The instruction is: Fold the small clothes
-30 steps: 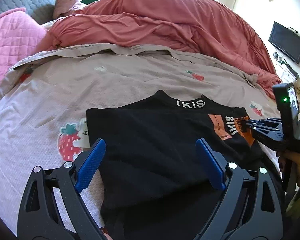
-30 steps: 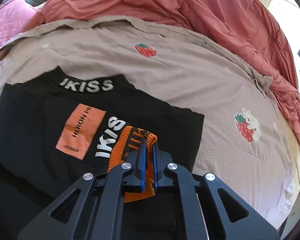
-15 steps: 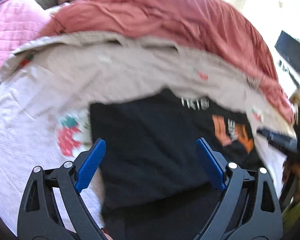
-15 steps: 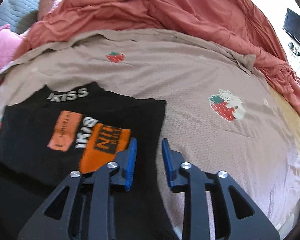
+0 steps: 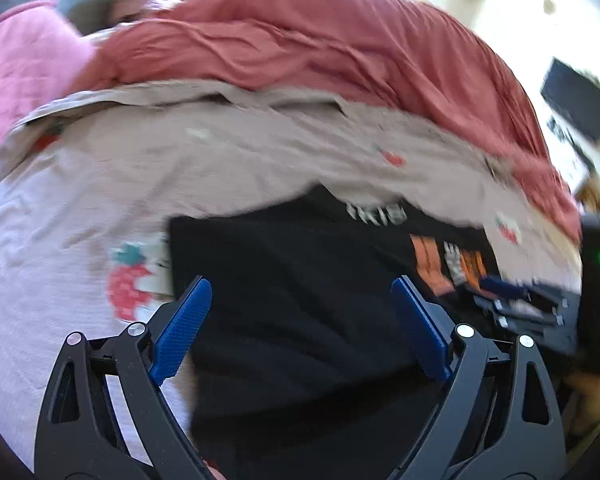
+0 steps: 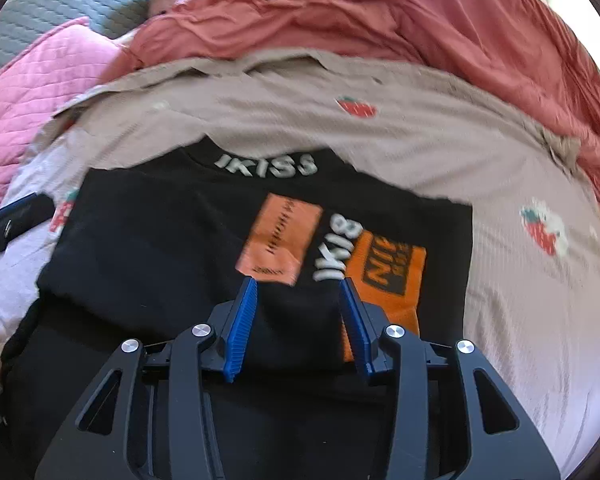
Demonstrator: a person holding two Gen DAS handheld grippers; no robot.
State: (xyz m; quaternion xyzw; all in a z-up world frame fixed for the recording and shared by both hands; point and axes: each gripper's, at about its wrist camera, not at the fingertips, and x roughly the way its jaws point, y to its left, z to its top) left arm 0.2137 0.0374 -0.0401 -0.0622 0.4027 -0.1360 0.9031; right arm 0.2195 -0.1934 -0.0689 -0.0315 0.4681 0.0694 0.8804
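A second ago our right gripper [image 6: 298, 322] was clamped on the orange cuff [image 6: 388, 276] of the black top [image 6: 172, 240]; its fingers have just been opening, the cuff is released, and it lies flat on the top beside the orange patch [image 6: 278, 240]. The fingers now stand partly apart over black cloth, pressing on nothing. The gripper has also shifted sideways, so the patch that was off to its left now sits just ahead of its fingers. Our left gripper [image 5: 300, 332] is as wide apart as before, with only the top under the gap and nothing gripped.

The top lies folded on the beige strawberry-print sheet [image 6: 380, 140] of the bed, collar lettering away from us. Behind it a red duvet [image 6: 380, 12] is bunched up, with a pink quilt [image 6: 32, 92] and a grey headboard [image 6: 56, 4] at the left. Nothing covers the top except our own fingers.

The left view is blurred; it shows the right gripper from the side at the top's right edge, a hand [image 5: 592, 388] below it, and a dark screen [image 5: 576, 104] on the far wall. The right view alone shows the prints sharply, and the left gripper's tip [image 6: 20, 208] at its left edge.
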